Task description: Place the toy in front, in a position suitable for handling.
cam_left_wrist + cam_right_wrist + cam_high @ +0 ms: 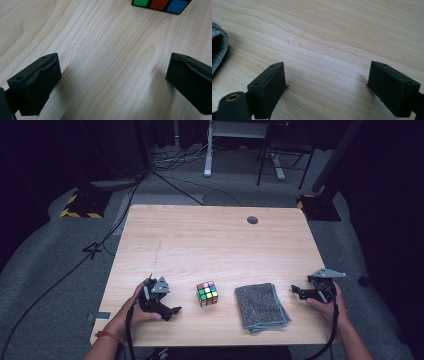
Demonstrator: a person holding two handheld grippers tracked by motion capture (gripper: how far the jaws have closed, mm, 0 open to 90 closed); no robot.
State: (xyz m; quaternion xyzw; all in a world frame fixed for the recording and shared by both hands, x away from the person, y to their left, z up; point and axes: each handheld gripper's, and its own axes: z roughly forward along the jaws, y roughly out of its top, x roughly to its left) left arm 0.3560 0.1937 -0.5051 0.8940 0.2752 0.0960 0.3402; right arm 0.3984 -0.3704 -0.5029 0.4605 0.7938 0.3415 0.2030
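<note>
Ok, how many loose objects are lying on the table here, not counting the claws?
2. A colourful puzzle cube sits near the front edge, just right of the left claw. A folded grey cloth lies to the cube's right, apart from it, left of the right claw. Nothing seems hidden.

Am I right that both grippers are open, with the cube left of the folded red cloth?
Not quite: the cloth is grey, as the high view shows. The rest holds: the cube lies left of it, and the left gripper and right gripper are open.
</note>
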